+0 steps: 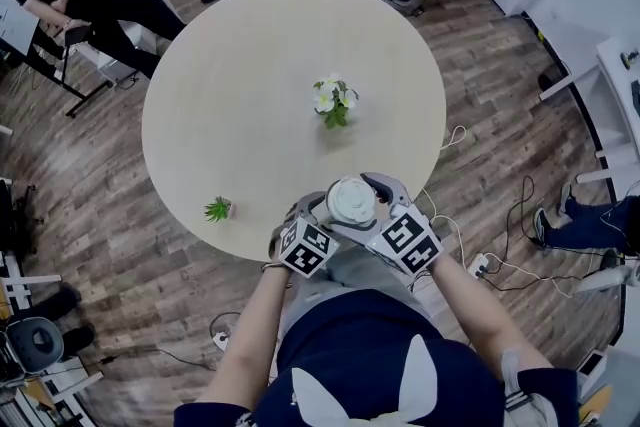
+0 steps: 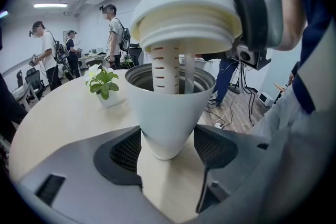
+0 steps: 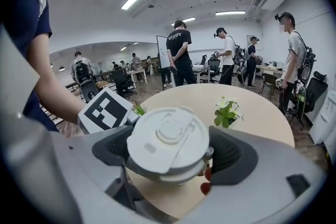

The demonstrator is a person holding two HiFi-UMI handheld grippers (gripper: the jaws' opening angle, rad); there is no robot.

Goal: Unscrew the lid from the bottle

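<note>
Left gripper (image 2: 167, 150) is pinching the tapered base of the white bottle (image 2: 169, 105), its pads pressing on both sides. Right gripper (image 3: 170, 153) is clamping the white lid (image 3: 167, 140) by its rim. The lid is hovering clear above the bottle mouth with its threads showing. A perforated tube (image 2: 165, 68) under it is hanging down into the opening. Both grippers are working over the near edge of the round table (image 1: 240, 95). A potted white flower (image 1: 333, 101) is standing near the table's centre, and a small green plant (image 1: 218, 209) near the left edge. People (image 3: 178, 55) are standing beyond the table.
</note>
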